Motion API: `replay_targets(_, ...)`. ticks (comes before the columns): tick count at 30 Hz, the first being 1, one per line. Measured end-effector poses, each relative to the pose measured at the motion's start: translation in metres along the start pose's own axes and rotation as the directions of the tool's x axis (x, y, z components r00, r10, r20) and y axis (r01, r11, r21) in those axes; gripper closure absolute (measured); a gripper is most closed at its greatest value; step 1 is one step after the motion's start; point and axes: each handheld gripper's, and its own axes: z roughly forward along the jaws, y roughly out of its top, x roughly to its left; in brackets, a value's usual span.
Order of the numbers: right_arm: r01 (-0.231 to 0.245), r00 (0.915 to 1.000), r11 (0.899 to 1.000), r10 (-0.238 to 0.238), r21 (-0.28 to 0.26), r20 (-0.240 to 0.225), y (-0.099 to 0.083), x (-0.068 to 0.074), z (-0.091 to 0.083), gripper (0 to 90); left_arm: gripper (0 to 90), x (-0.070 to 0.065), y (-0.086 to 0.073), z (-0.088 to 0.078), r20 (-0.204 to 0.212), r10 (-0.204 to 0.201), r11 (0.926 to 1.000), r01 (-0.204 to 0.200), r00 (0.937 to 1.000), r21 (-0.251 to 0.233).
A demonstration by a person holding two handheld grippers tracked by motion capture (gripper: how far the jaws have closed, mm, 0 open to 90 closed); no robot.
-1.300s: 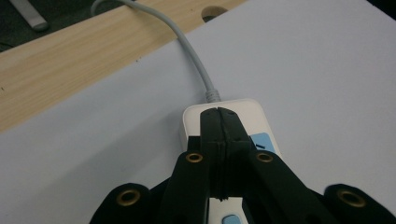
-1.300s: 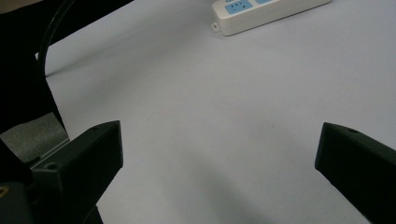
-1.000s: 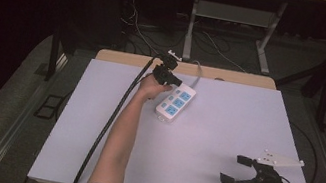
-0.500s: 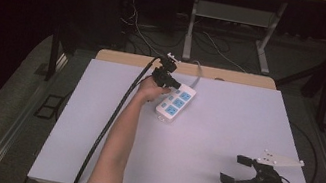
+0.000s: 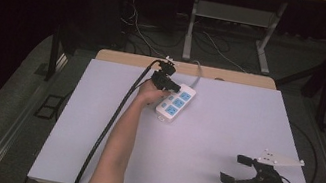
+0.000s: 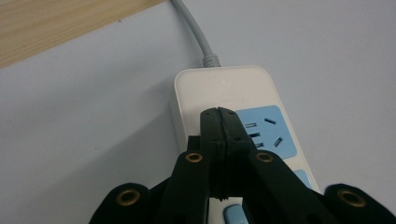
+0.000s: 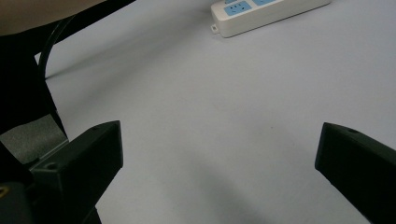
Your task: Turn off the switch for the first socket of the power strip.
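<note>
My left gripper (image 6: 218,122) has its jaws pressed together, nothing between them, tips over the power strip (image 6: 233,116) near its cord end, just beside a blue socket. Contact I can't tell. The strip is white with blue socket faces and a grey cord, lying at the table's (image 5: 202,144) far side. Its near end is cut off behind my jaws. My right gripper (image 5: 238,170) has its jaws spread wide, well apart from the strip.

left gripper (image 5: 170,86) sits at the far end of the white power strip (image 5: 175,103), over its top, far-centre of the white worktop (image 5: 202,144). strip's grey cord runs off the far edge. right gripper (image 5: 234,171) jaws spread wide, near-right corner, well apart from strip.
</note>
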Motion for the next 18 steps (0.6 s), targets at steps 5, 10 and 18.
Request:
replay_targets(5, -0.004, 1.0, 1.0, 0.004, -0.002, 0.001, -0.0001, -0.0005, -0.0013, 0.6, 89.1, 0.0005, -0.0012, 0.0003, 0.005, 0.001, 1.0, -0.001, 1.0, -0.009)
replay_targets(10, -0.001, 1.0, 1.0, 0.001, -0.002, 0.001, 0.0001, -0.0002, -0.0014, 0.7, 89.4, -0.0013, -0.0027, 0.0001, -0.009, 0.006, 0.9999, -0.006, 0.9999, -0.013)
replay_targets(18, -0.003, 1.0, 1.0, 0.003, -0.016, 0.005, -0.0003, 0.0007, -0.0041, 0.6, 89.7, -0.0065, -0.0007, 0.0015, -0.047, 0.016, 0.9998, -0.016, 0.9987, 0.009)
